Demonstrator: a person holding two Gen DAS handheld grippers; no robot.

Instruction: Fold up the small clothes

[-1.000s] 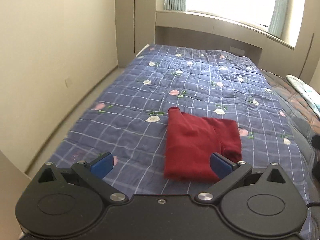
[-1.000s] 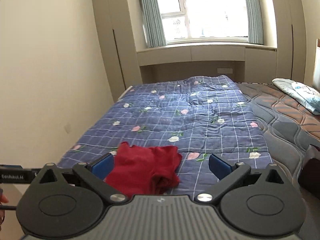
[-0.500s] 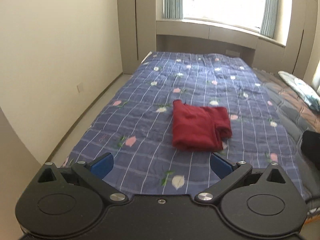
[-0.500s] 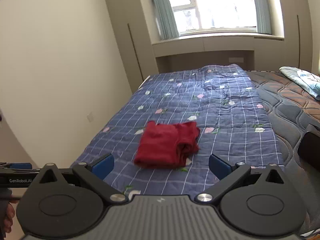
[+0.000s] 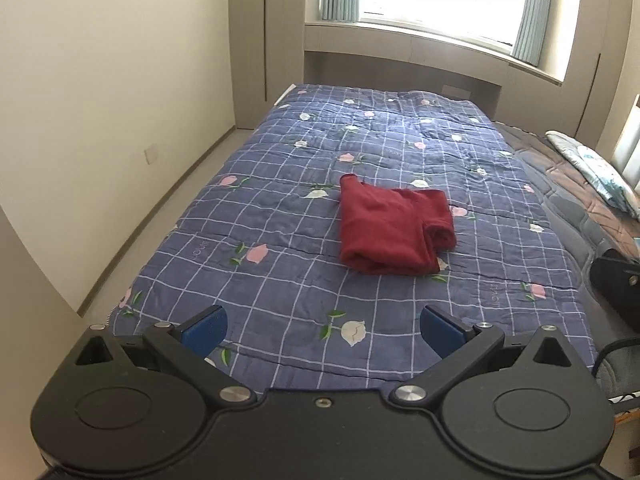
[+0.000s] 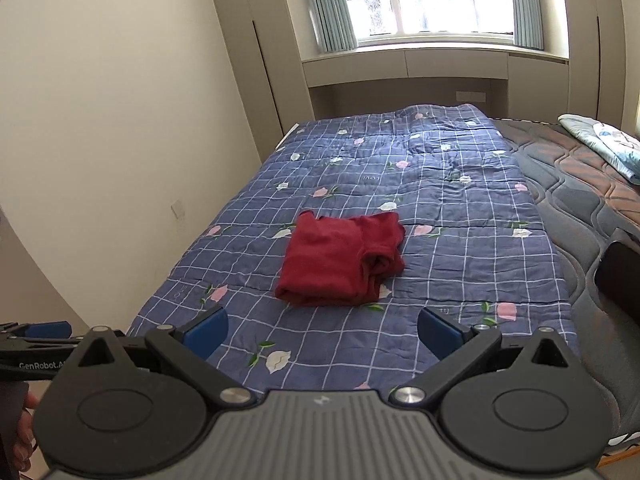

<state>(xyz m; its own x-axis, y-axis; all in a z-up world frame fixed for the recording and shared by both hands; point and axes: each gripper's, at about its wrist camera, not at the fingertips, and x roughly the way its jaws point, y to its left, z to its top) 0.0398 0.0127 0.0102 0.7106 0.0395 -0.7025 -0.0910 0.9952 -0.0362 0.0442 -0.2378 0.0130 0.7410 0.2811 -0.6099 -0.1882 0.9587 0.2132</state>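
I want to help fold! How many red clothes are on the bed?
1: a folded dark red cloth garment lies on the blue checked flowered quilt, beyond both open grippers. Folds could hide another.

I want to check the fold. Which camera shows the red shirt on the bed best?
The left wrist view: the red shirt lies near the centre, its folded edges and tucked sleeve clear. The right wrist view shows the same shirt whole, slightly more slanted.

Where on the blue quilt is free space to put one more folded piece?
The quilt lies bare between the red folded garment and the wall-side edge, also beyond it toward the window. Near the pillow, only uncovered mattress.
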